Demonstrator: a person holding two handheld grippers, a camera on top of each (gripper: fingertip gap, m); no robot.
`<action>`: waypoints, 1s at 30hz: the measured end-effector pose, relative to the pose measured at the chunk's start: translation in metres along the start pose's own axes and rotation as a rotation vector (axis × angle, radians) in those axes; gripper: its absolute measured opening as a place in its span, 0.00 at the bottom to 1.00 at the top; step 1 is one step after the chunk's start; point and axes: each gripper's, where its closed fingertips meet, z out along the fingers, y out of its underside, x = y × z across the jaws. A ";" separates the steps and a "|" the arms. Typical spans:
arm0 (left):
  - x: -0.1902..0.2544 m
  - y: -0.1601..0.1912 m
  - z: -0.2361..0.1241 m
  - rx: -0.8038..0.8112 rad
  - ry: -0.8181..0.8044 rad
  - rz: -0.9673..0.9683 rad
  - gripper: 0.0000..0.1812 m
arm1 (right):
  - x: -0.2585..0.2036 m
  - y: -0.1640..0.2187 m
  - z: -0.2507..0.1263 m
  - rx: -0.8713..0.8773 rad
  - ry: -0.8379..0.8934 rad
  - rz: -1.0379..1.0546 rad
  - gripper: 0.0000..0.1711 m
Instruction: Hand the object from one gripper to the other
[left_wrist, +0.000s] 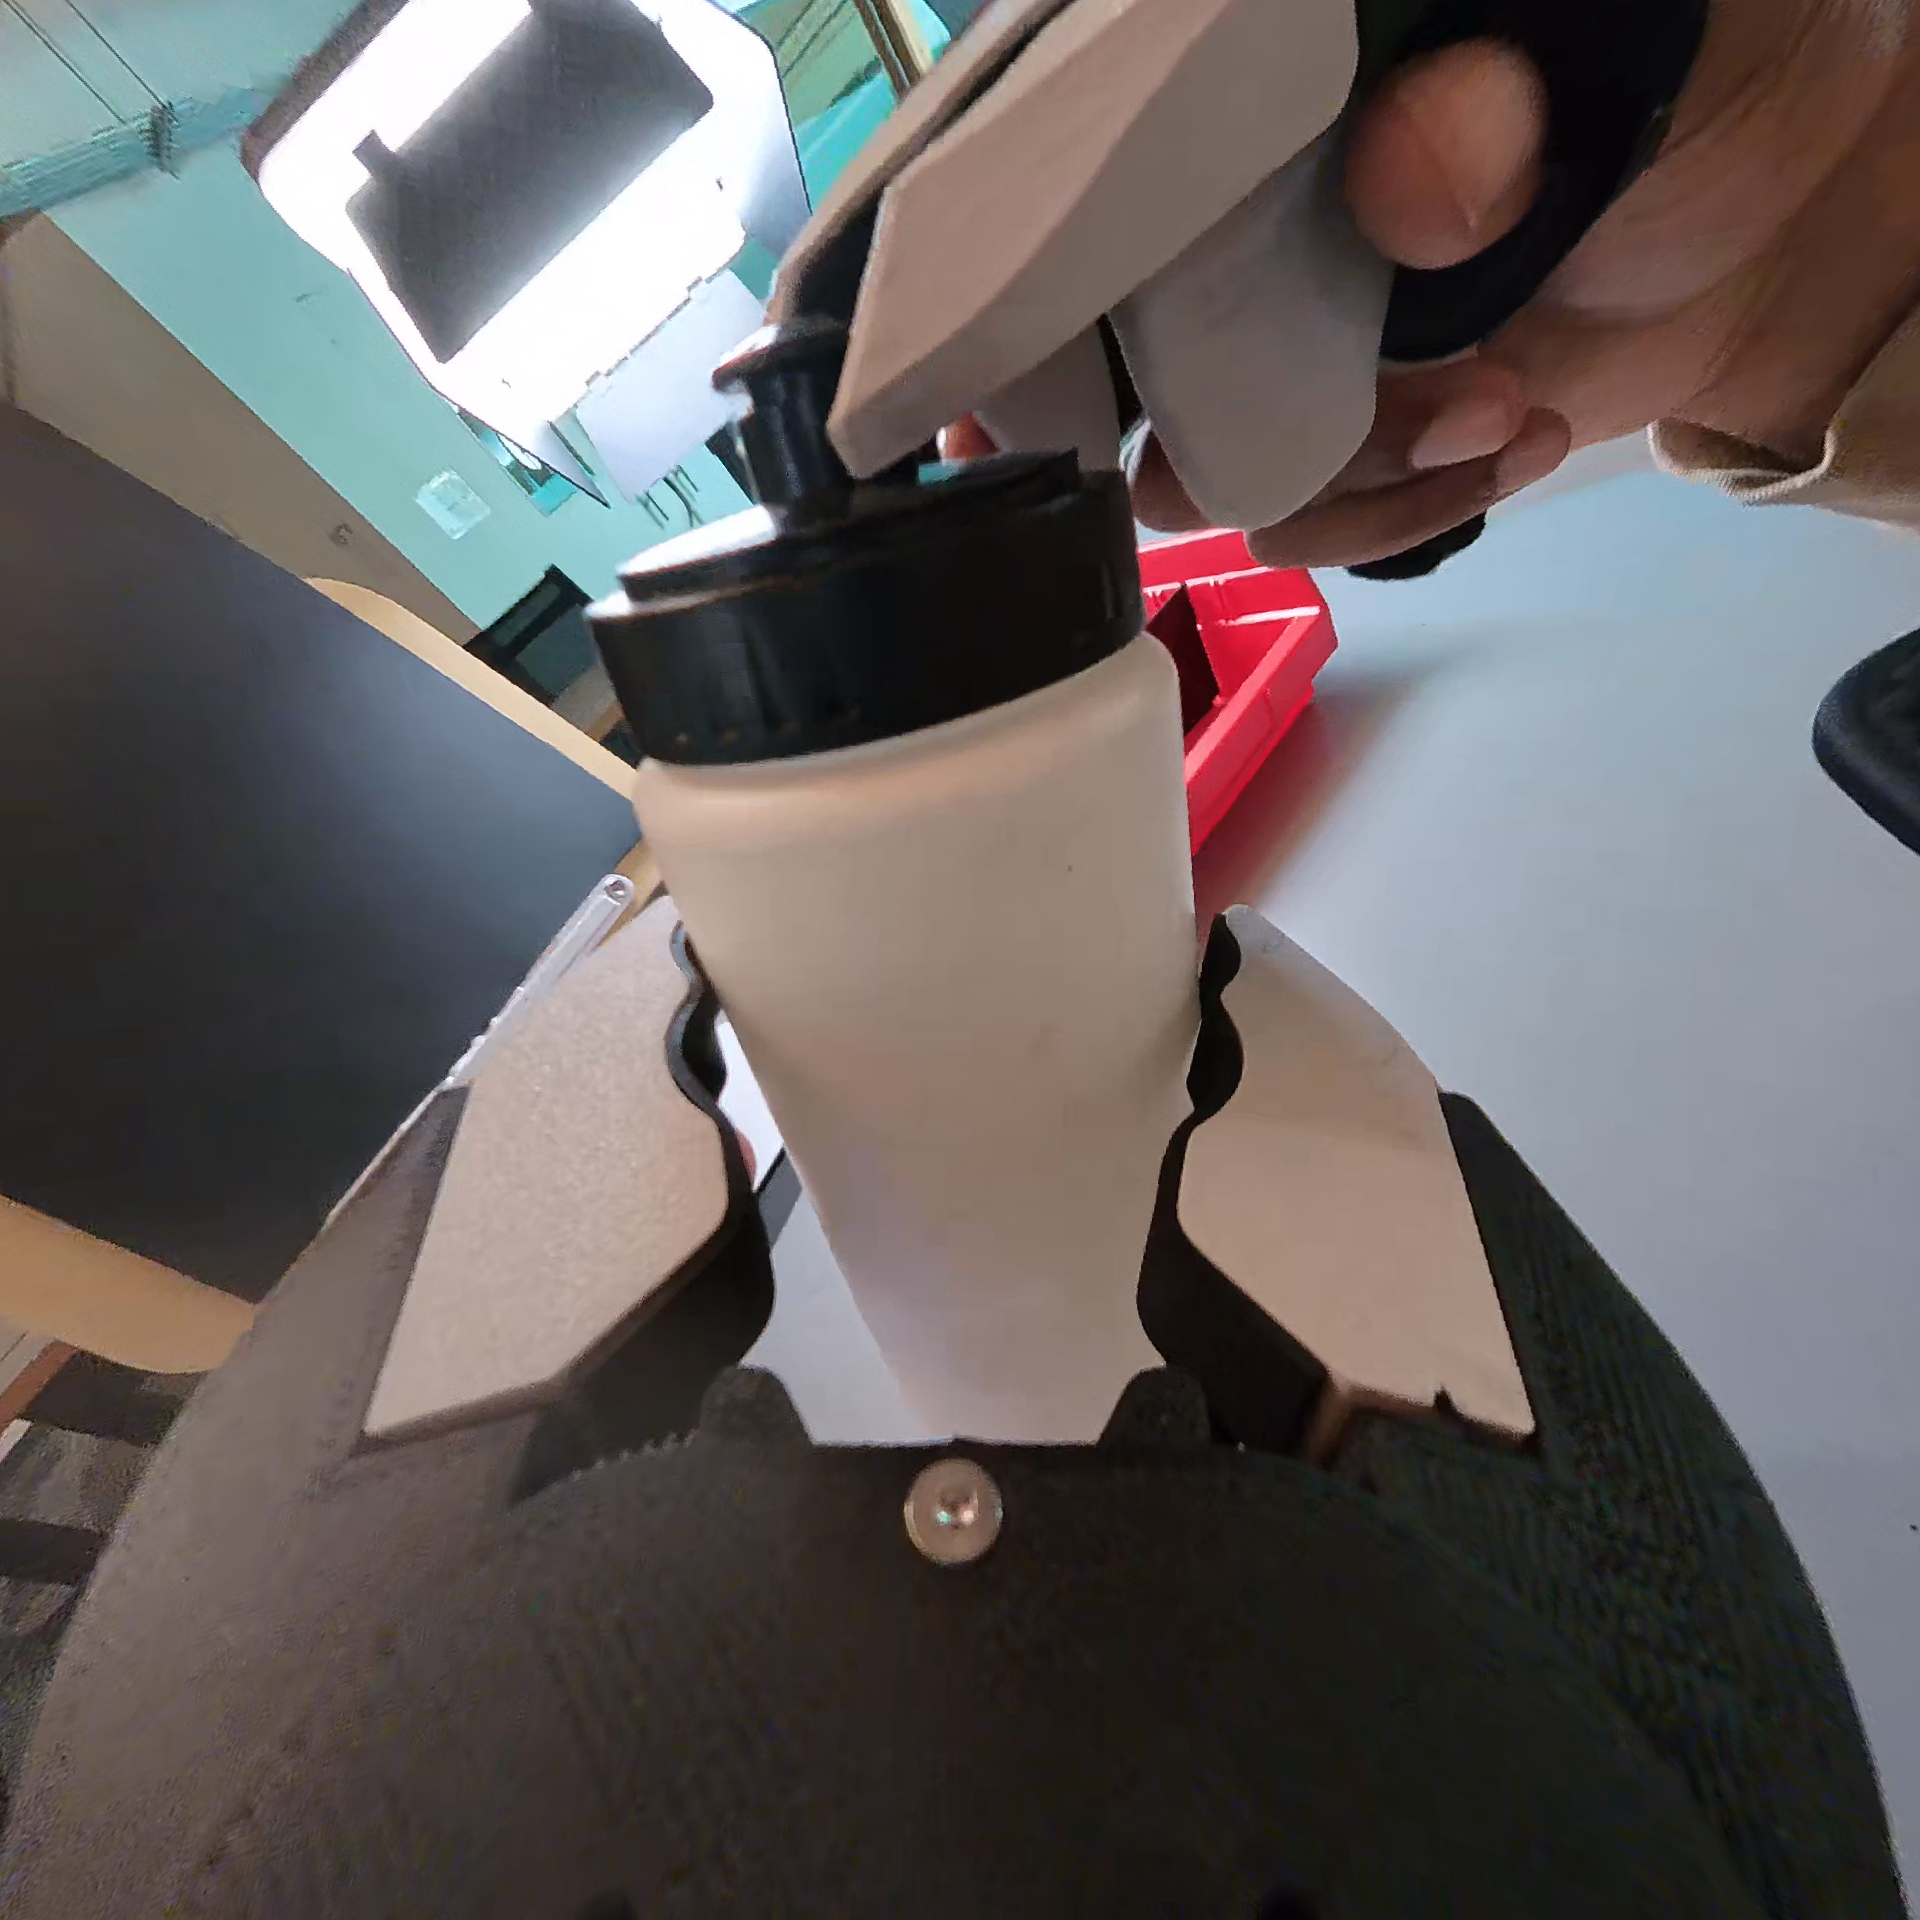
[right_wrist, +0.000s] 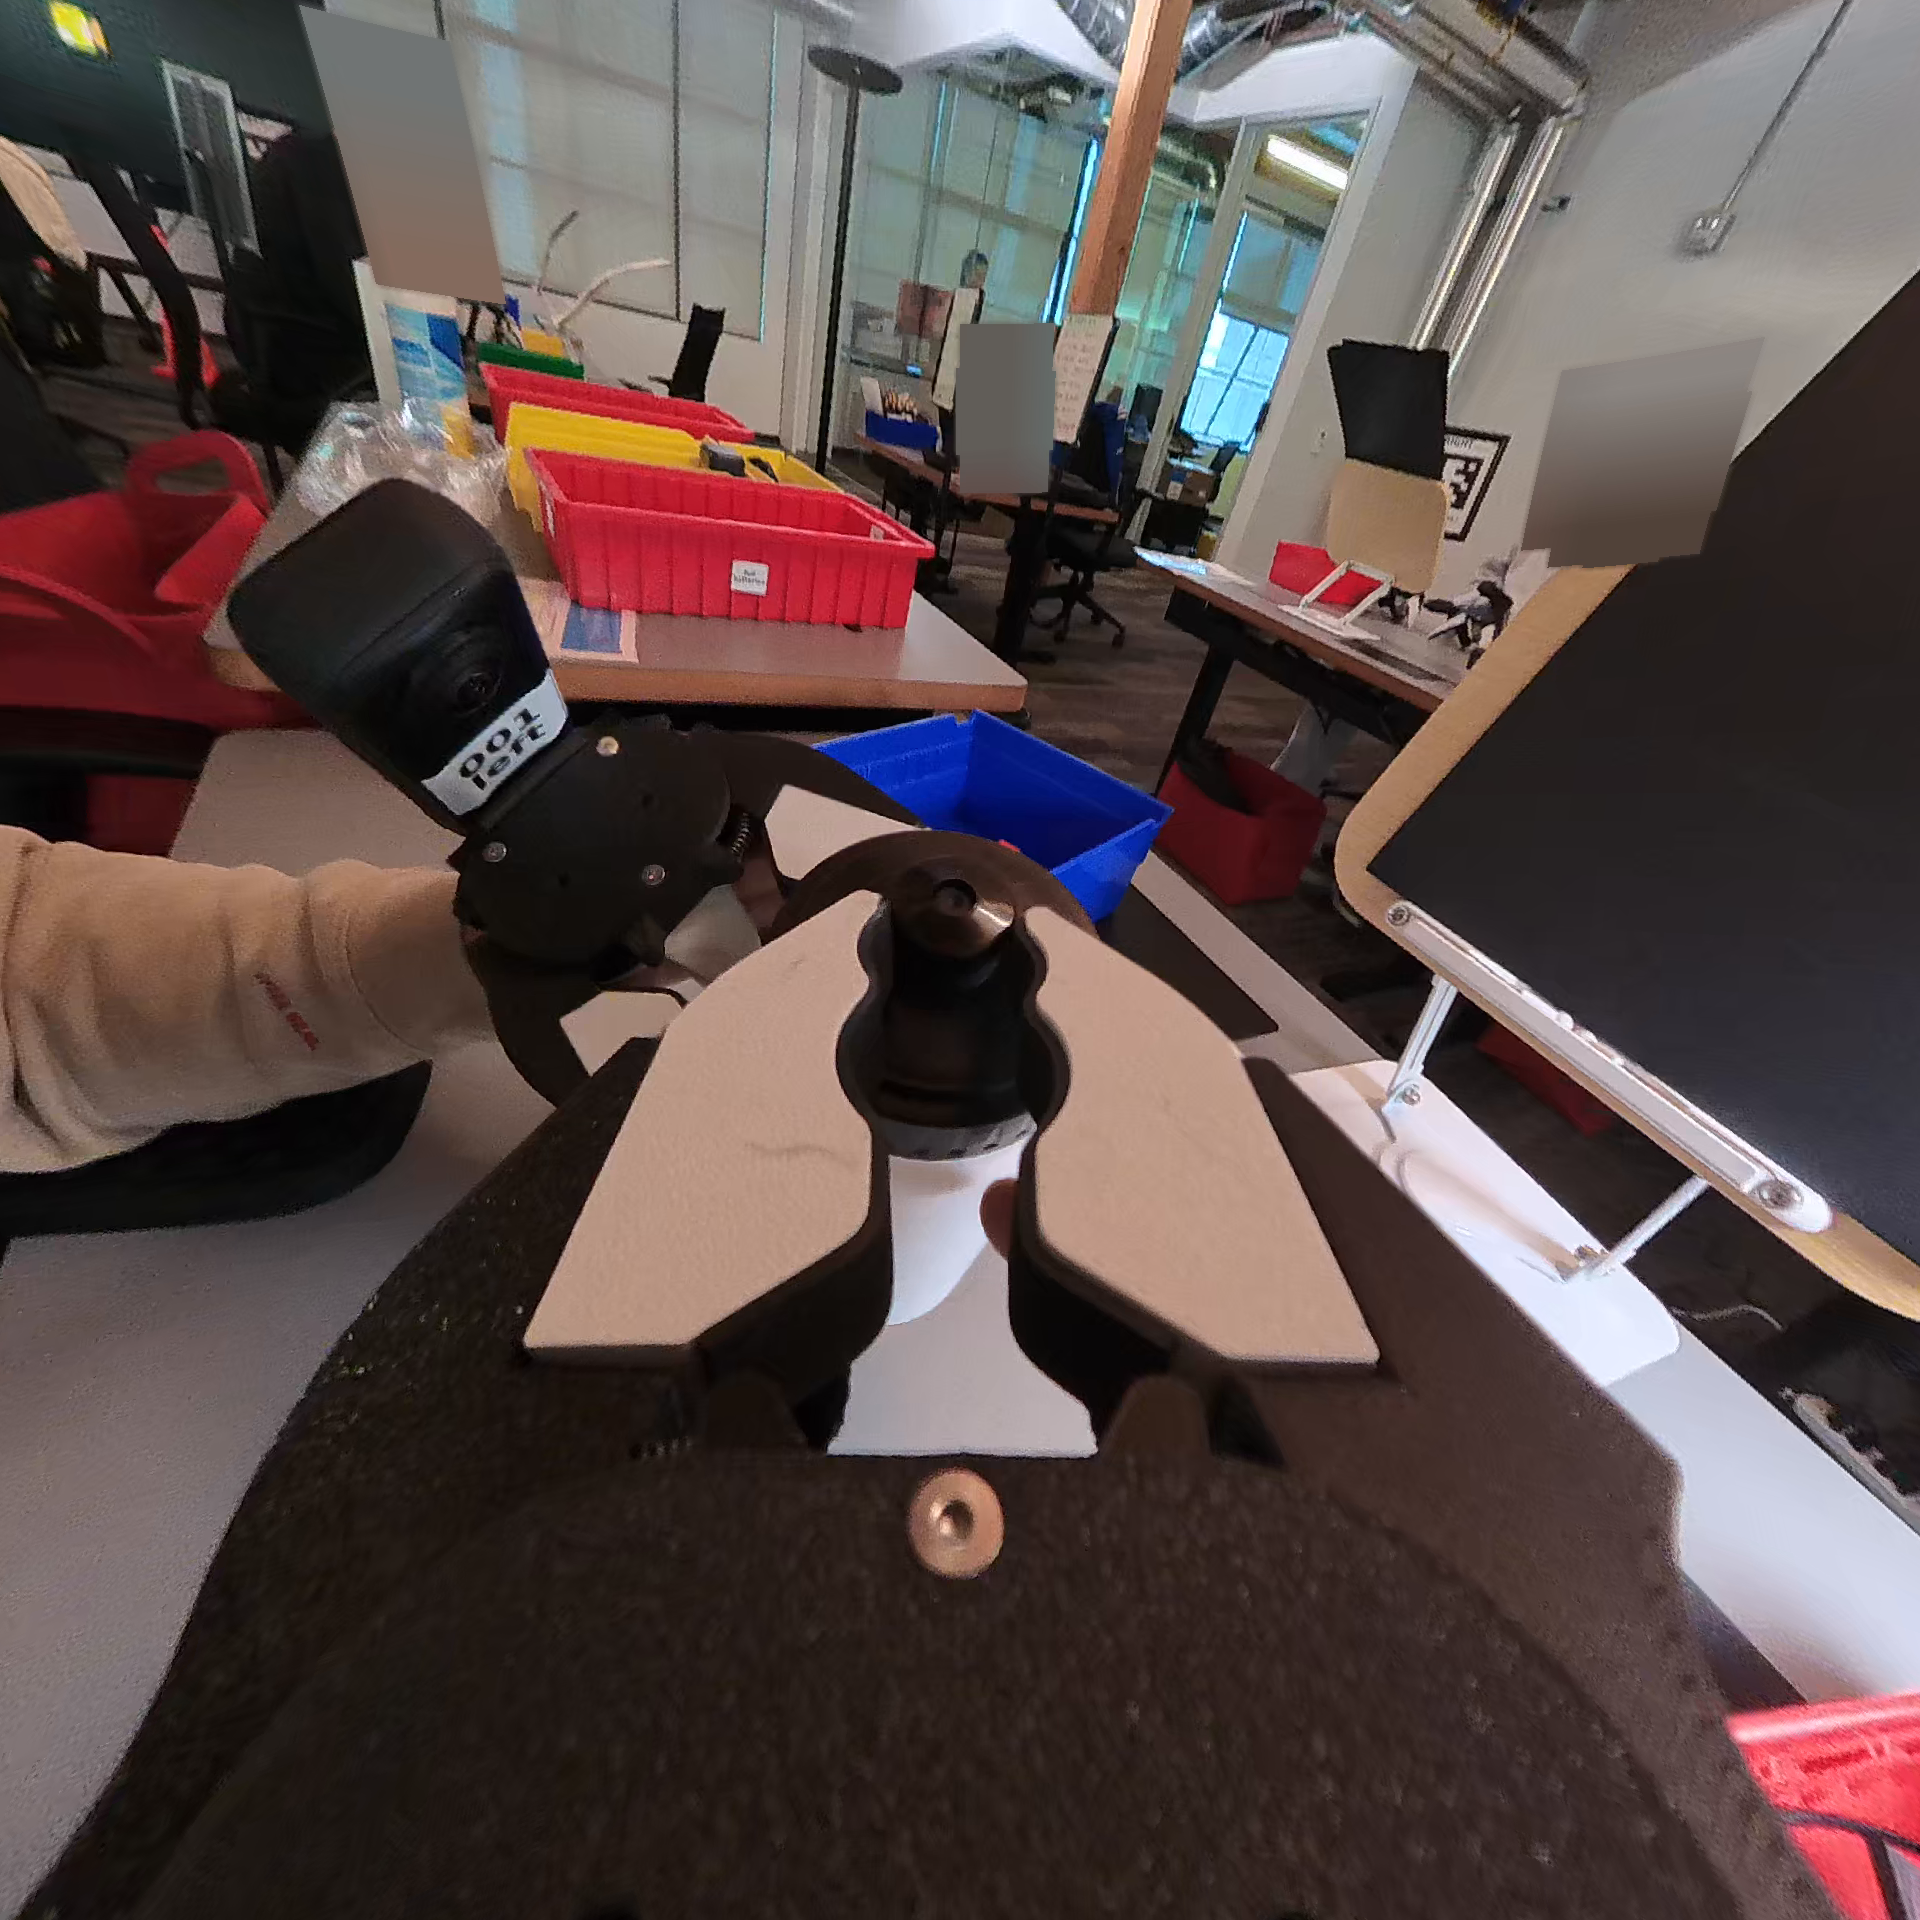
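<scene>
A white bottle (left_wrist: 935, 935) with a black cap (left_wrist: 862, 623) and a black spout is held up over the table. My left gripper (left_wrist: 951, 925) is shut on the bottle's white body, about halfway up. My right gripper (left_wrist: 935, 447) comes down onto the cap from above. In the right wrist view, my right gripper (right_wrist: 951, 920) is closed around the black spout (right_wrist: 951, 966), with the white body (right_wrist: 940, 1216) showing below between the fingers. The left gripper's body (right_wrist: 582, 831) shows just left of it, its fingertips mostly hidden.
A red bin (left_wrist: 1247, 665) sits on the grey table (left_wrist: 1558, 935) behind the bottle. A black panel on a white stand (right_wrist: 1662, 831) stands to the right. A blue bin (right_wrist: 997, 790) lies beyond the table edge. Red and yellow trays (right_wrist: 727, 540) stand on another table. My right fingertips sit around 7 centimetres from my left ones.
</scene>
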 end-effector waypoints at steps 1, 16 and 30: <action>-0.002 -0.002 -0.002 0.011 -0.008 0.002 0.49 | 0.000 -0.003 -0.001 0.023 -0.008 0.012 0.12; -0.060 0.001 -0.040 0.182 0.041 -0.391 0.47 | 0.092 -0.029 -0.102 0.171 0.288 0.051 0.12; -0.042 0.011 -0.024 0.127 0.093 -0.385 0.45 | 0.101 -0.003 -0.111 -0.088 0.374 -0.015 0.11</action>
